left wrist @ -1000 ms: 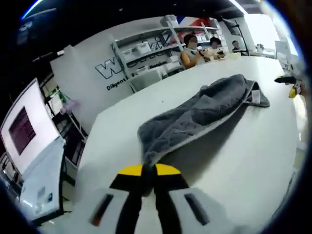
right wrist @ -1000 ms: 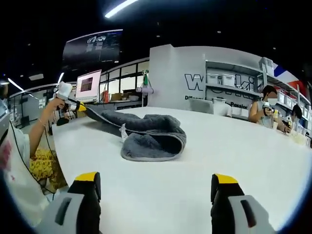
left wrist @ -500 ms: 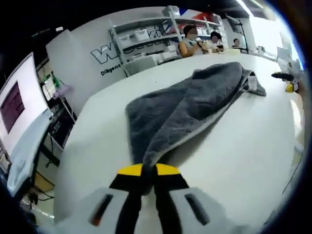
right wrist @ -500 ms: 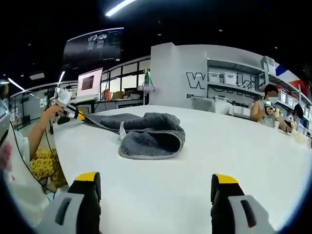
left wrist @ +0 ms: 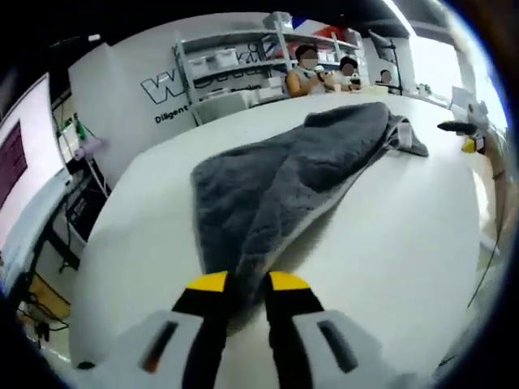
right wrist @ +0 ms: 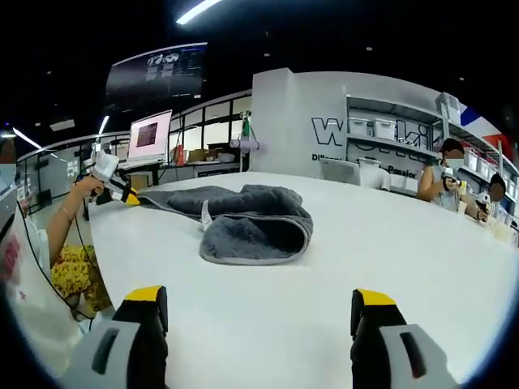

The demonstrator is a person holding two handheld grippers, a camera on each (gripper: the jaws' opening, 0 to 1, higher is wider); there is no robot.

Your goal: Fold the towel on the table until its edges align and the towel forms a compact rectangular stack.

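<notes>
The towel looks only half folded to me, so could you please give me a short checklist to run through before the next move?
1. Left gripper has a hold on the towel: ok, its jaws stand close around a gathered end.
2. Right gripper free for a grab: ok, jaws wide apart, nothing between them.
3. Towel within the right gripper's path: ok, it lies ahead on the table, apart from the jaws.
4. Edges aligned: not ok, the towel is bunched and uneven.
5. Compact rectangular stack: not ok.
6. Towel fully on the table: ok.
</notes>
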